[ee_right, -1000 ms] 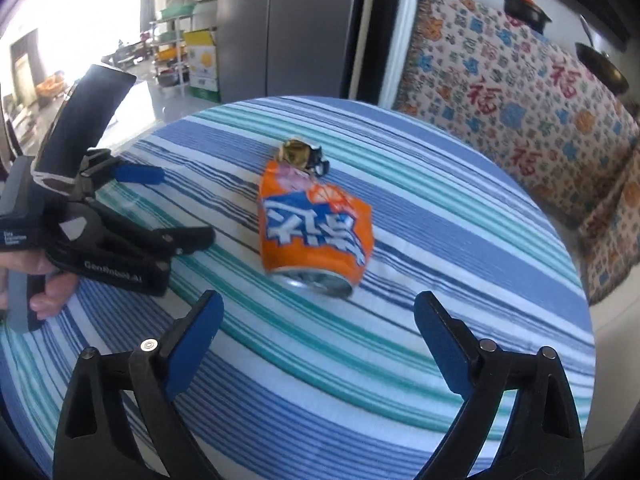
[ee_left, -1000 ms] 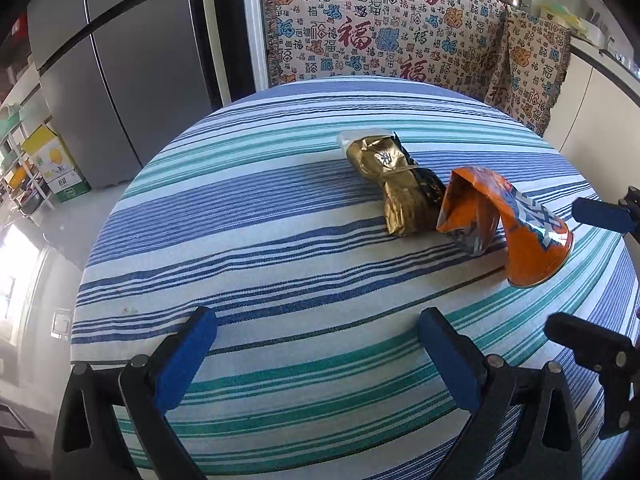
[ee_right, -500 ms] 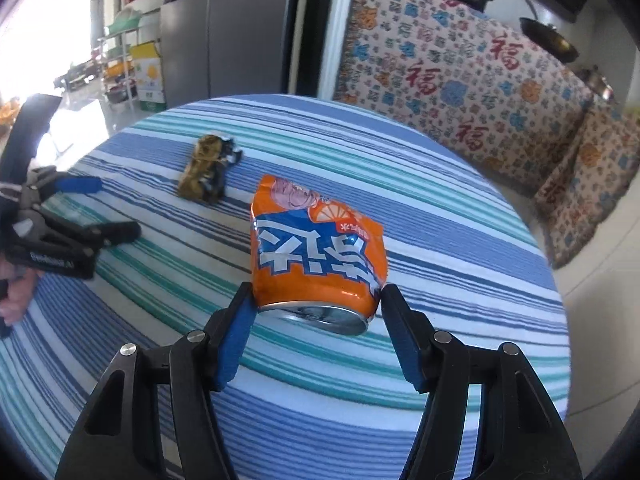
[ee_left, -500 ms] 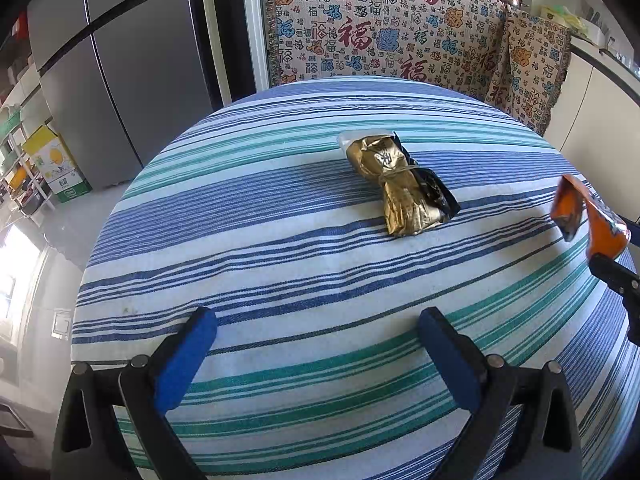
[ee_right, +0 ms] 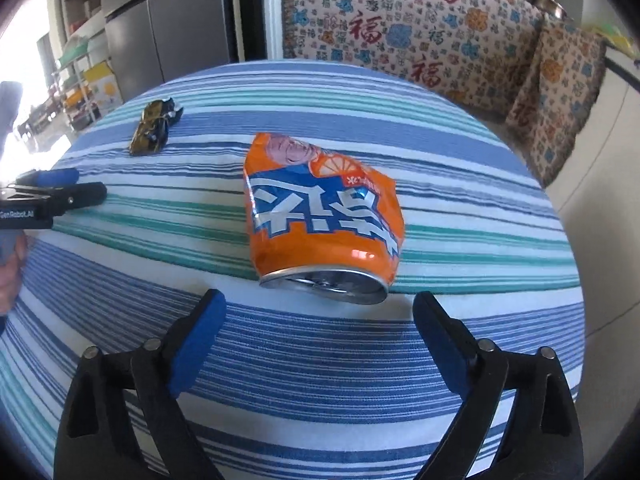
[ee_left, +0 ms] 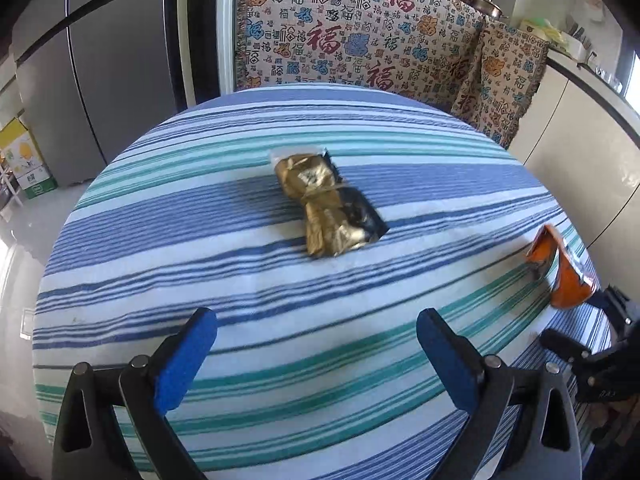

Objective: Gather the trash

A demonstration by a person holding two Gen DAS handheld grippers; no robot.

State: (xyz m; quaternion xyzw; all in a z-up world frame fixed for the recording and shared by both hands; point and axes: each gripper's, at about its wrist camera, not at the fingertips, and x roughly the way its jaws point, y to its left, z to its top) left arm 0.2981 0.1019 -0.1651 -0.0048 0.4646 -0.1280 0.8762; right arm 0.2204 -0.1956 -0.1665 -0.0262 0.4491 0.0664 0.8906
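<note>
The crushed orange can [ee_right: 322,224] is seen lying on the striped tablecloth [ee_right: 460,168] just ahead of the right gripper [ee_right: 318,316], whose fingers are spread wide and hold nothing. The left gripper [ee_left: 316,340] is likewise released, with the gold wrapper [ee_left: 326,204] at 12 o'clock from it. If the can is pinched on its dented, slippery side, it may be squeezed out and pushed off the table edge.

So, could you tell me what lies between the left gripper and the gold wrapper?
Only bare striped tablecloth separates left gripper from gold wrapper, per the left wrist view.
</note>
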